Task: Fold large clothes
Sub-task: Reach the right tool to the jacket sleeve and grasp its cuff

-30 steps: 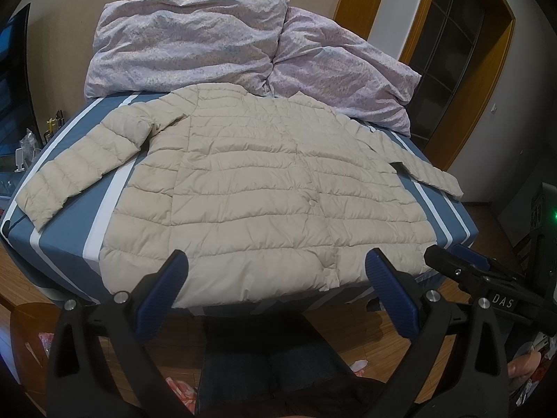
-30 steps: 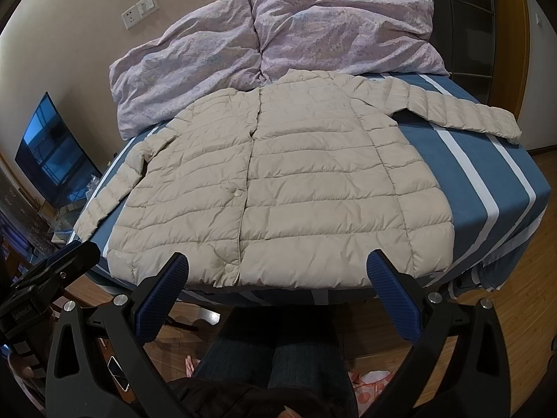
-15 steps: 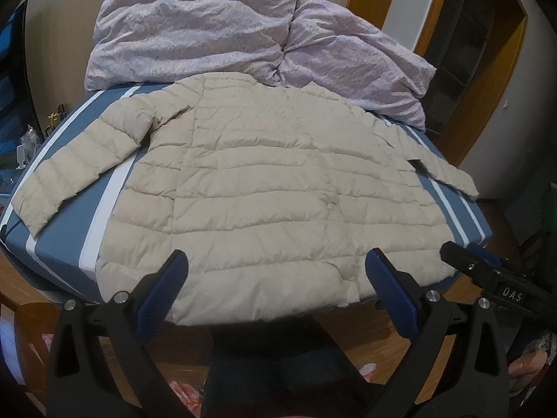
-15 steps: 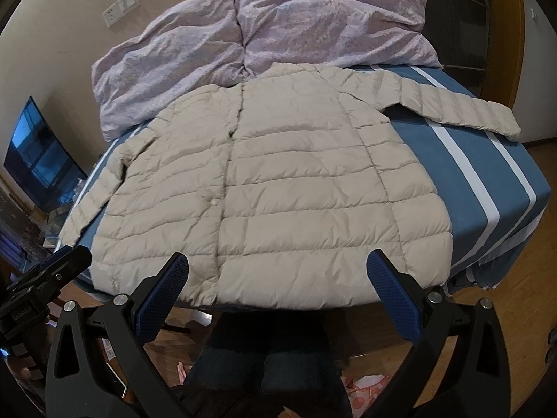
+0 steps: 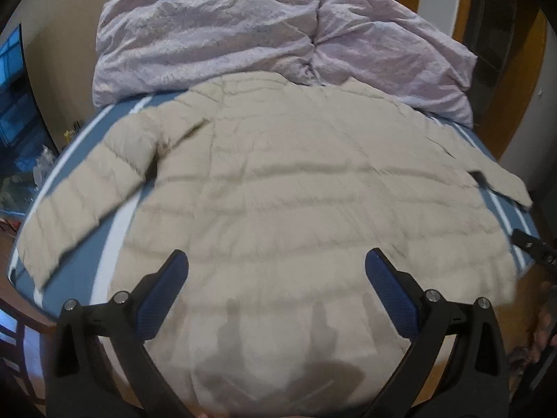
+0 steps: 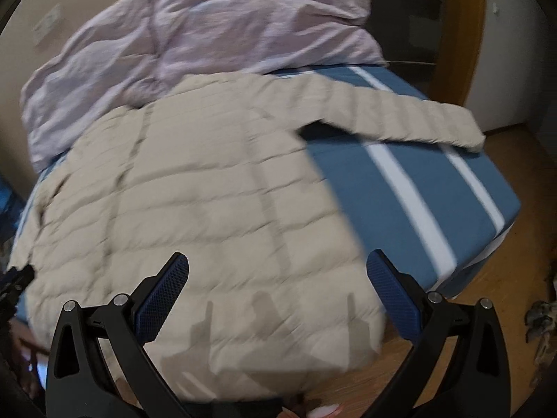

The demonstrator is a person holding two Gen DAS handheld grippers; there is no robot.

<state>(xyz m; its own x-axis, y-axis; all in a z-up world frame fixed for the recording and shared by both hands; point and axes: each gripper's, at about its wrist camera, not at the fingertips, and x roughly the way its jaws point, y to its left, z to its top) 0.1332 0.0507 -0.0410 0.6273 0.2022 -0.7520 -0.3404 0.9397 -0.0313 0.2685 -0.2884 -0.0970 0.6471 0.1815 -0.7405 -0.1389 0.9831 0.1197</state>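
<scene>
A beige quilted puffer jacket (image 5: 296, 209) lies spread flat on a blue bed with white stripes (image 6: 417, 188), sleeves out to both sides. It also shows in the right wrist view (image 6: 195, 209). My left gripper (image 5: 276, 278) is open and empty, low over the jacket's hem. My right gripper (image 6: 277, 278) is open and empty, over the hem's right part. The jacket's right sleeve (image 6: 400, 118) stretches toward the bed's right edge. The left sleeve (image 5: 80, 202) lies along the left edge.
A crumpled lilac duvet (image 5: 243, 35) is piled at the head of the bed against the wall. Wooden floor (image 6: 504, 313) and a wooden door frame (image 6: 463, 35) lie to the right. A blue screen (image 5: 10, 80) stands at the far left.
Both grippers have moved forward and down toward the jacket's hem, which now fills the lower view. Their jaws stay open.
</scene>
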